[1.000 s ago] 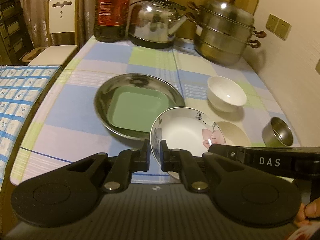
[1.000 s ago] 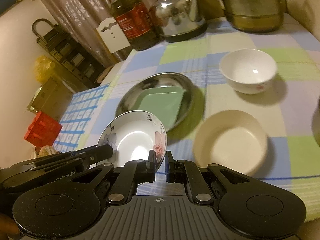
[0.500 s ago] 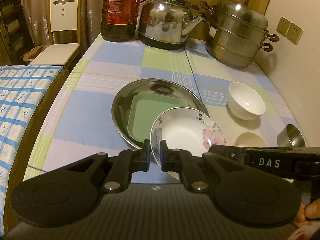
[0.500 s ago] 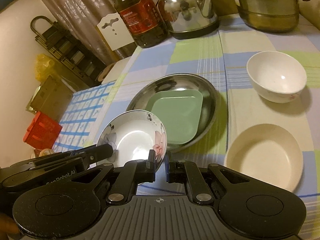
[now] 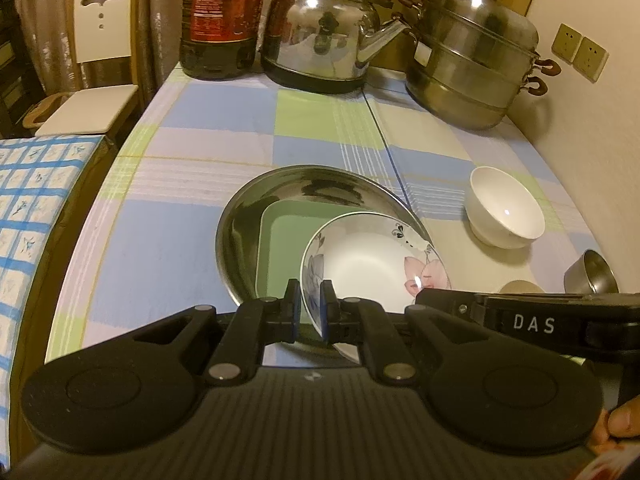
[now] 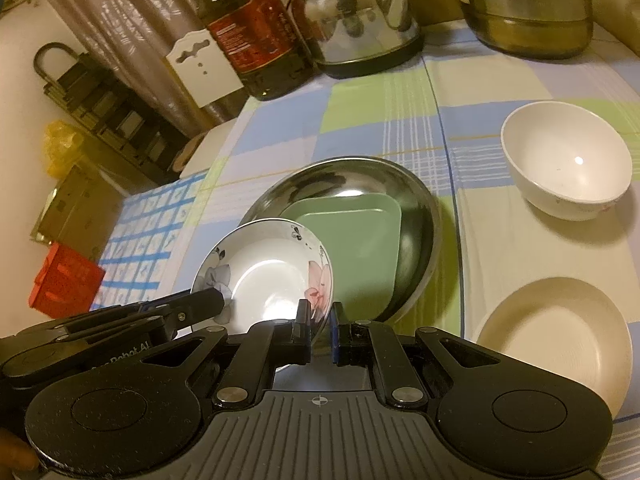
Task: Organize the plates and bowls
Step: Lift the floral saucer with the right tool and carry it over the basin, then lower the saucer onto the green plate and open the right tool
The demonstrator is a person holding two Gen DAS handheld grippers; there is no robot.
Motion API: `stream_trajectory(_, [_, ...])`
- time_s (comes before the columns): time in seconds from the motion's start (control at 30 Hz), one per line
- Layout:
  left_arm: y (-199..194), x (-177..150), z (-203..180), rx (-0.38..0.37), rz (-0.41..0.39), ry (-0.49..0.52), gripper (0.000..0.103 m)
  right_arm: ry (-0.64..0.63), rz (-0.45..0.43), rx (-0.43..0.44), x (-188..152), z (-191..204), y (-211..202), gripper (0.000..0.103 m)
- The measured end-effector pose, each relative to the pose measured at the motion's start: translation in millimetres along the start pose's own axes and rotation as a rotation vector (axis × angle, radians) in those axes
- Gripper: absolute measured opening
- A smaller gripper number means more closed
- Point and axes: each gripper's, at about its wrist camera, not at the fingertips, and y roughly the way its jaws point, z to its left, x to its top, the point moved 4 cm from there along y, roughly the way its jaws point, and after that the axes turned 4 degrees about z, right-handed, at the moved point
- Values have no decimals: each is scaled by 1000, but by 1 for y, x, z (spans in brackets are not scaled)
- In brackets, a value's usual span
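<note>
Together we hold one flowered dish (image 5: 376, 256) with two grippers: the left gripper (image 5: 310, 300) is clamped on its near-left rim, and the right gripper (image 6: 319, 320) is clamped on its near-right rim. Both grippers tilt downward toward the table (image 5: 192, 168), and we see a fingertip (image 5: 622, 420) at the near right edge of the left wrist view. We keep the dish tilted over the near part of one steel pan (image 6: 416, 200), which holds one green square plate (image 6: 356, 232). Right of the pan we count one cream plate (image 6: 560, 332) nearer and one white bowl (image 6: 568, 164) farther, and one small steel cup (image 5: 592, 272) at the right edge. Far back stand one oil bottle (image 5: 220, 16), one kettle (image 5: 320, 36) and one steamer pot (image 5: 472, 60).
</note>
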Motion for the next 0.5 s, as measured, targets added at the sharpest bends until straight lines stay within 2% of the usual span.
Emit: stream_trajectory(0.5, [36,19,13,-45,42,34,8,58,2,-64,15,-4,25,9])
